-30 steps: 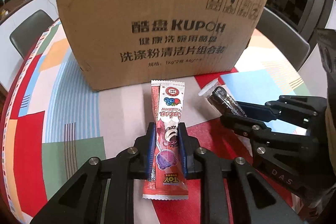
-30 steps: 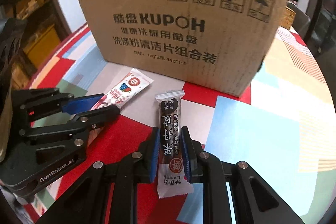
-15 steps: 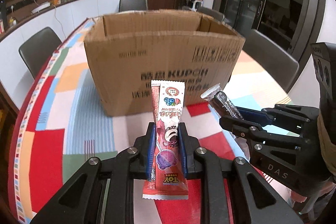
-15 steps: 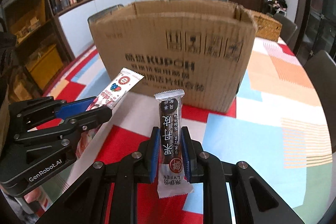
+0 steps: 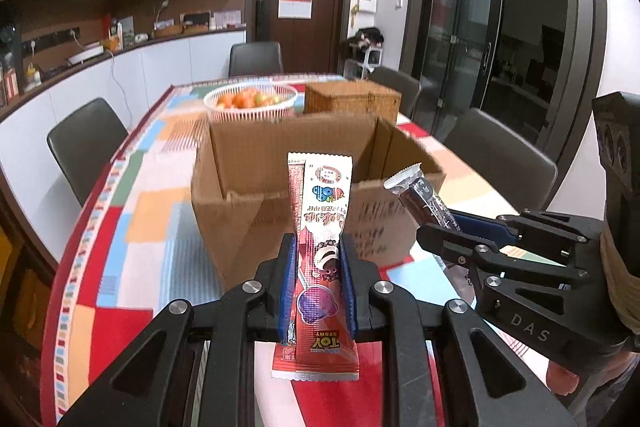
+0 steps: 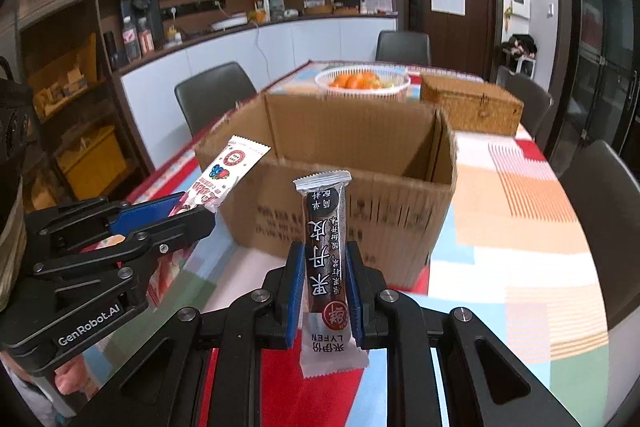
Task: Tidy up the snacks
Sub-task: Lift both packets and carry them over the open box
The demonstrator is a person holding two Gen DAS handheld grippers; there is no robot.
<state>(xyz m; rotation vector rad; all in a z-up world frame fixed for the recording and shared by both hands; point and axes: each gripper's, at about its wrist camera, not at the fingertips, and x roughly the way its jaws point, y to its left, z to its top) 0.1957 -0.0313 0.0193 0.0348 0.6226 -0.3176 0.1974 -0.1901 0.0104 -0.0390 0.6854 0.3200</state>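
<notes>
Both clamped and level with the open box (image 5: 320, 203) just ahead: left gripper (image 5: 319, 291) pinching the red packet (image 5: 324, 247) upright, right gripper (image 6: 322, 291) gripping the dark bar (image 6: 324, 247) likewise, neither nearer.

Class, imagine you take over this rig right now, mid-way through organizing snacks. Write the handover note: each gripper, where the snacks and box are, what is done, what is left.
Left gripper: shut on the red snack, held upright.
Right gripper: shut on the dark snack, also upright.
Box: open, on the table just ahead of both grippers; its floor is hidden.
Done: both snacks picked up, clear of the table.
Left: carry each over the near wall, release inside, probably one at a time.
</notes>
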